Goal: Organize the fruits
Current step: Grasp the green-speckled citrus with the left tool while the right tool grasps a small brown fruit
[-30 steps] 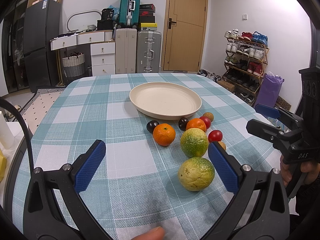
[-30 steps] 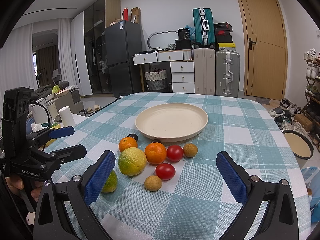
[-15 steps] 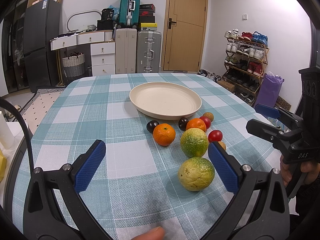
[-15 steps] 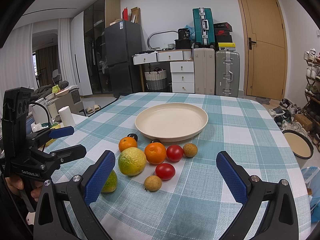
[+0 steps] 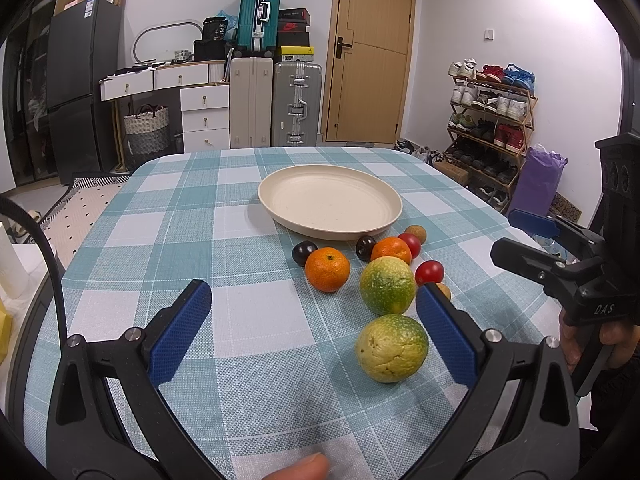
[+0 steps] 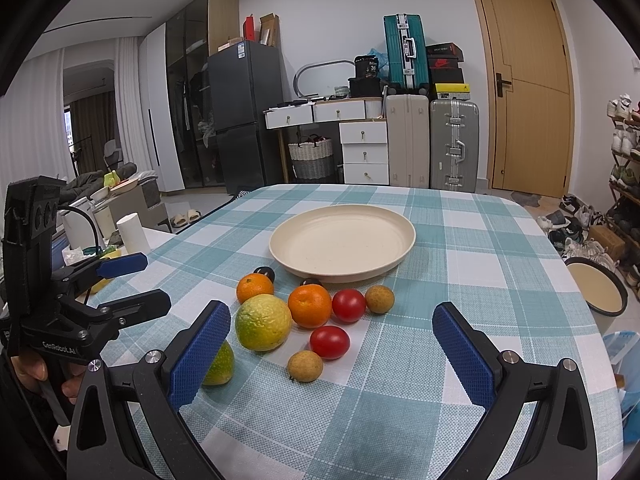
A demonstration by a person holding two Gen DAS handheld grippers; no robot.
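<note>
An empty cream plate [image 5: 280, 192] [image 6: 400, 256] sits mid-table. In front of it lie two green-yellow citrus fruits [image 5: 391, 348] [image 6: 263, 322], two oranges [image 5: 327, 269] [image 6: 310, 306], two red tomatoes [image 6: 329, 342], two dark plums [image 5: 304, 252] and two small brown fruits [image 6: 305, 366]. My left gripper [image 5: 312, 336] is open and empty above the cloth, with the nearest citrus just inside its right finger. My right gripper [image 6: 332, 356] is open and empty, low over the near fruits. Each gripper shows in the other's view [image 5: 532, 240] [image 6: 132, 284].
The table has a teal checked cloth [image 5: 160, 240]. A white bowl [image 6: 596, 292] stands off the table's right edge. Suitcases, drawers, a fridge and a shoe rack line the room behind.
</note>
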